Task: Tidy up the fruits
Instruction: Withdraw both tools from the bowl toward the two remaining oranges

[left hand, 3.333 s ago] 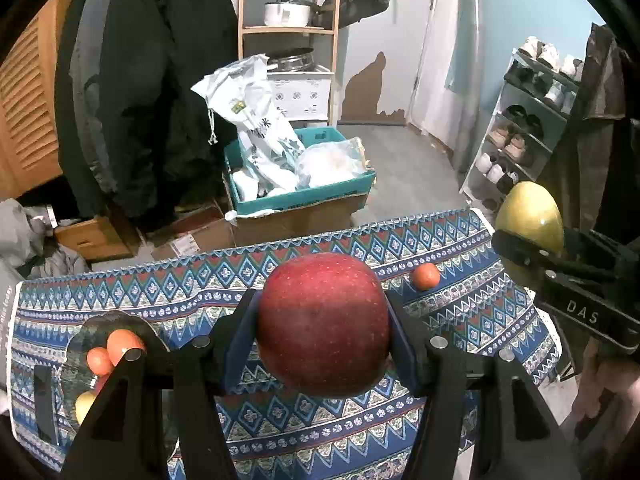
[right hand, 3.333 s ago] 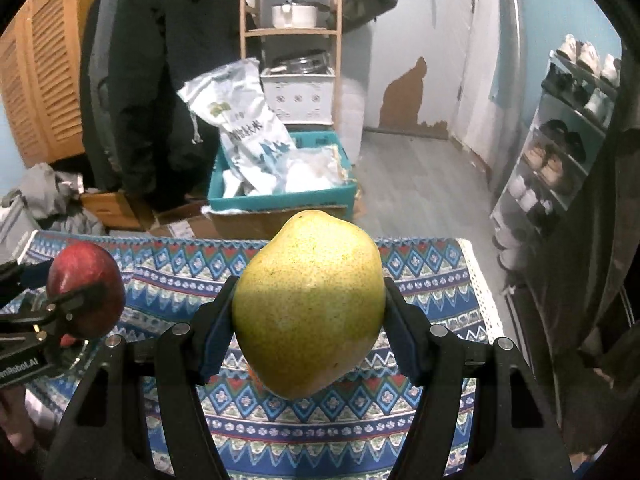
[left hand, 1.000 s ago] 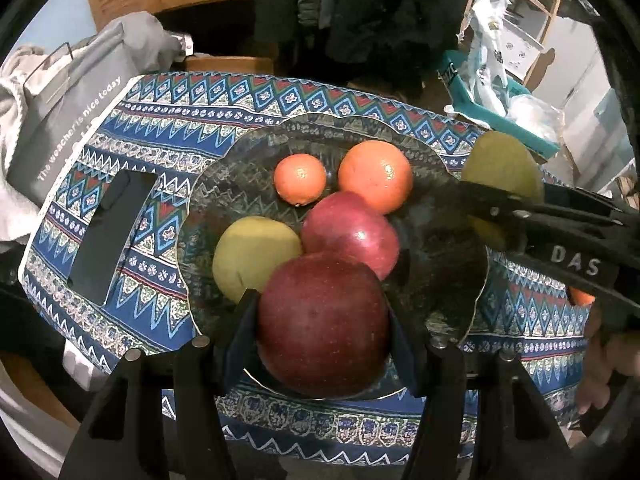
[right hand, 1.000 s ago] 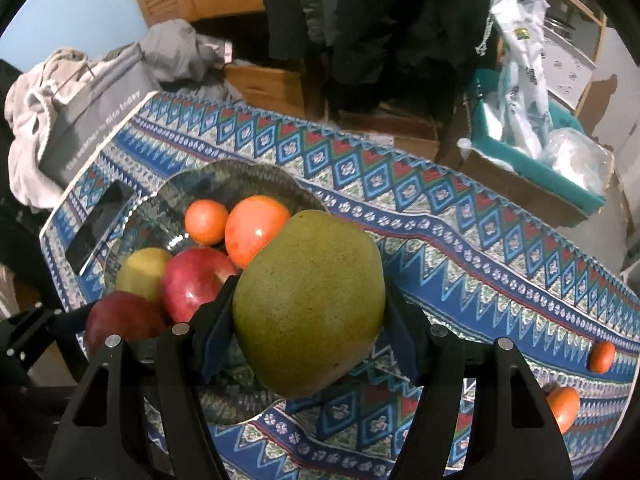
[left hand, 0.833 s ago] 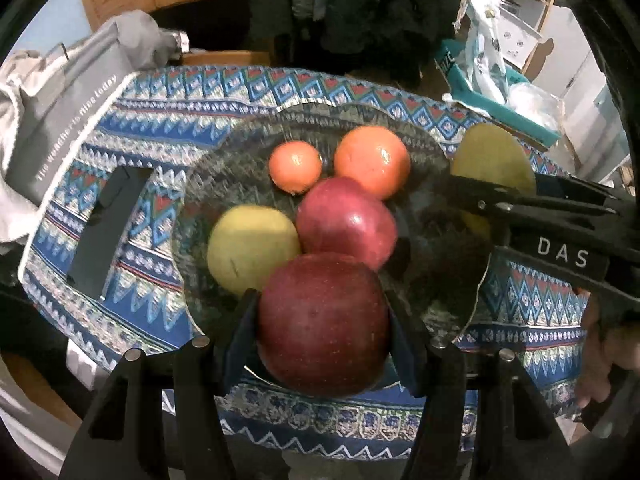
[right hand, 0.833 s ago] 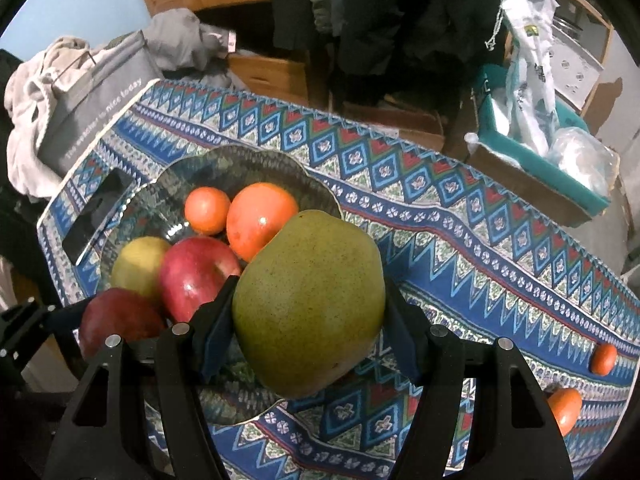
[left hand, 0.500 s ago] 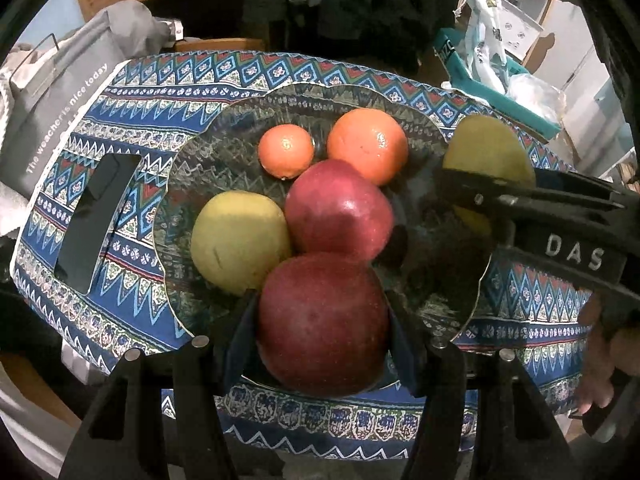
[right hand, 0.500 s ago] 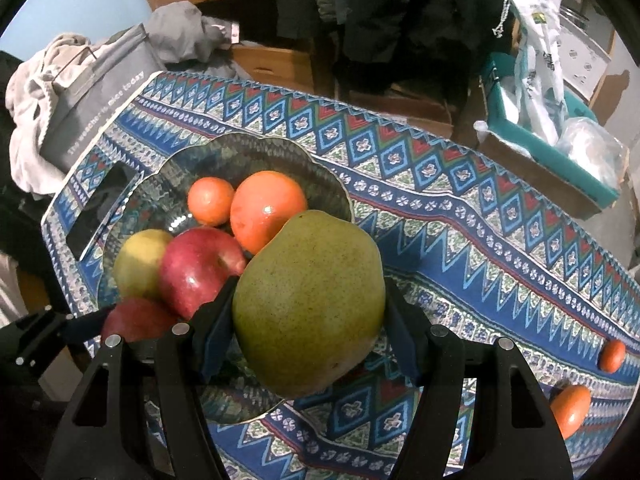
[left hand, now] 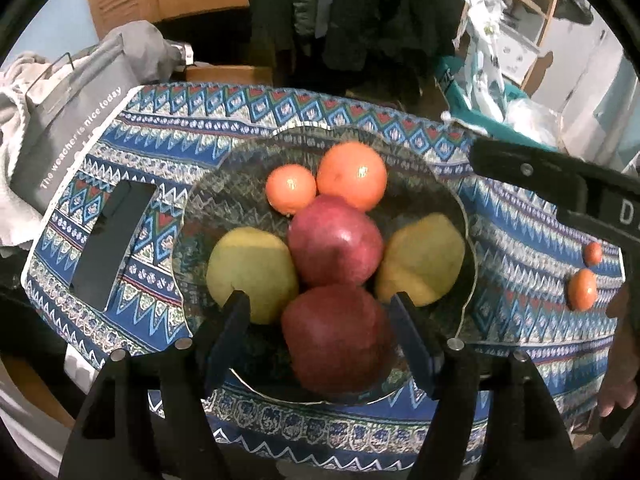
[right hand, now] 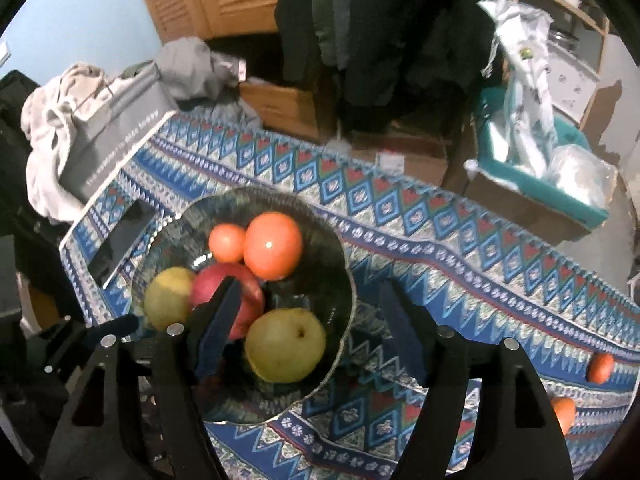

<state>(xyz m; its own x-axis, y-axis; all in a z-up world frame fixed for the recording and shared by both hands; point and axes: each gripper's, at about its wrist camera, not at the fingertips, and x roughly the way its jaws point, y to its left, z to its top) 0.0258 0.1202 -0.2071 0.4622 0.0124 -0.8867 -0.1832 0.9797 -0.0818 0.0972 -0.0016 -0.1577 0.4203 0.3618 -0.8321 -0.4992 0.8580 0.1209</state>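
A dark glass bowl (left hand: 466, 216) (right hand: 344, 264) on the patterned cloth holds several fruits. My left gripper (left hand: 320, 320) is open, its pads apart on either side of a dark red apple (left hand: 336, 340) that rests at the bowl's near edge. My right gripper (right hand: 310, 320) is open above the bowl's right side, over a yellow-green pear (right hand: 284, 346) (left hand: 422, 260) lying in the bowl. Also in the bowl are a second red apple (left hand: 334, 240), a yellow fruit (left hand: 252, 272), a large orange (left hand: 352, 176) and a small orange (left hand: 290, 194).
Two small oranges (left hand: 584, 288) (right hand: 600, 368) lie on the cloth at the right. A black phone (left hand: 114, 240) lies left of the bowl. A grey bag (left hand: 68, 128) sits past the cloth's left edge. A teal crate (right hand: 540, 172) and boxes stand on the floor behind.
Both grippers have opened. The red apple and the pear left the pads and now rest in the bowl. The right gripper has risen and drawn back to the right.
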